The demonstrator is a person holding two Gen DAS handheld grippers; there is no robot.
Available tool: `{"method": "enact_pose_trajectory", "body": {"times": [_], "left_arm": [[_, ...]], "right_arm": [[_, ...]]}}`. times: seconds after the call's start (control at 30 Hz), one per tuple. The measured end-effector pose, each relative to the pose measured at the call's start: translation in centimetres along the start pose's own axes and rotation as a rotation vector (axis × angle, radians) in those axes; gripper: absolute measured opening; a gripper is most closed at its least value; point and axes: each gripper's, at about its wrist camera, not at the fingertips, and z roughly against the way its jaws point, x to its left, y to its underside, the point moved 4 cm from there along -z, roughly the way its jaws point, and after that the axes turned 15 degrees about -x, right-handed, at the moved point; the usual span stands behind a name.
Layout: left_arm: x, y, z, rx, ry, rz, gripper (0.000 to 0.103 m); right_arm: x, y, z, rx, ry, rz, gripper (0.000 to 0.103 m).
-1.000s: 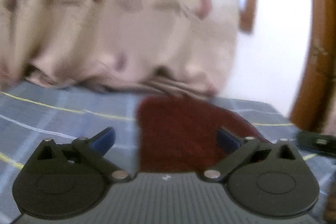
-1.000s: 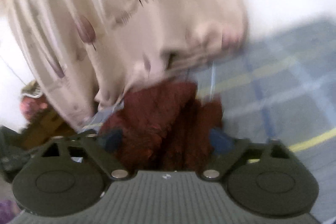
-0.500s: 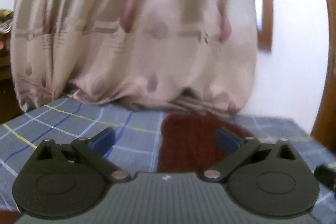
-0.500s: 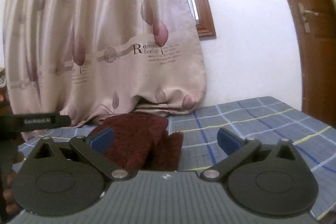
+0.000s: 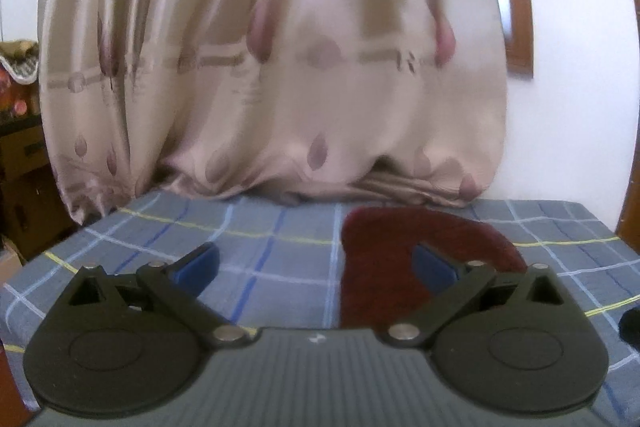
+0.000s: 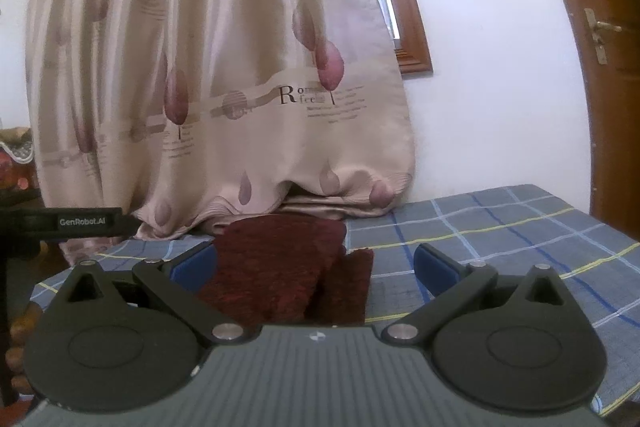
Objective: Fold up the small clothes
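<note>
Blue checked cloth (image 5: 280, 267) with yellow and white lines is covering the flat surface under both grippers, and it is lying level in both views now, where a second ago the right wrist view was tilted and smeared with motion.

Nearest the left wrist camera, the left gripper (image 5: 316, 261) is standing wide open, gripping nothing, its blue pads (image 5: 196, 265) well apart just as in the earlier frames. Between and beyond them the dark red garment (image 5: 384, 259) is lying on the cloth, reaching under the right-hand pad; its far edge is rounded. It is sitting lower and further right in the view than a second ago, and more of the checked cloth is showing to its left.

From the right wrist view, the right gripper (image 6: 316, 261) is likewise spread open and empty. The dark red garment (image 6: 276, 267) is lying folded over itself just beyond the left-hand pad, with a lower layer sticking out at its right side. The left gripper (image 6: 68, 223) is reaching in from the left edge, bearing a printed label, as it was half a second ago.

Further back, the beige curtain (image 6: 224, 87) with purple tree shapes is hanging down and bunching on the cloth right behind the garment. Beyond it are showing the white wall (image 6: 492, 67), a brown window frame (image 6: 404, 19) and a brown door (image 6: 600, 67) with a brass handle.
</note>
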Motion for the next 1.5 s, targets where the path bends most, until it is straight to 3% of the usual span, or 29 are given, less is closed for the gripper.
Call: {"method": "enact_pose_trajectory", "body": {"times": [0.27, 0.47, 1.03, 1.5], "left_arm": [[0.7, 0.5, -0.4, 0.092, 0.036, 0.110, 0.103], [0.2, 0.9, -0.3, 0.090, -0.042, -0.011, 0.103], [-0.6, 1.9, -0.3, 0.142, 0.014, 0.016, 0.103], [-2.0, 2.4, 0.4, 0.078, 0.046, -0.040, 0.103]], "right_arm": [[0.2, -0.1, 0.8, -0.002, -0.004, 0.004, 0.103], [0.3, 0.0, 0.9, 0.015, -0.010, 0.002, 0.103], [0.9, 0.4, 1.1, 0.044, -0.021, 0.011, 0.103], [0.6, 0.8, 0.6, 0.068, -0.017, 0.014, 0.103]]}}
